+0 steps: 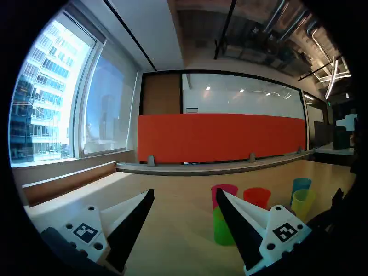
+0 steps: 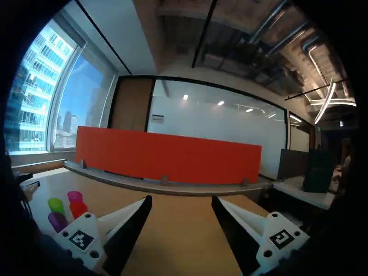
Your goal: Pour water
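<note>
The surface (image 1: 184,230) is pale wood, smooth, with a soft shine where the light falls. The green cup (image 1: 221,230), the yellow cup (image 1: 303,202) and the blue cup (image 1: 301,184) are thin plastic that you can see through a little. The pink cup (image 1: 229,189) and the red cup (image 1: 256,197) look the same. The left gripper (image 1: 184,190) has fingers (image 1: 133,221) that are black and dull, fixed to smooth white plastic. The right gripper (image 2: 181,198) is made the same way. The orange panel (image 1: 221,138) is flat and dull. The wall (image 1: 239,96) behind it is shiny glass, and so is the window (image 1: 46,106). The pipes (image 1: 285,20) overhead look like grey metal.
</note>
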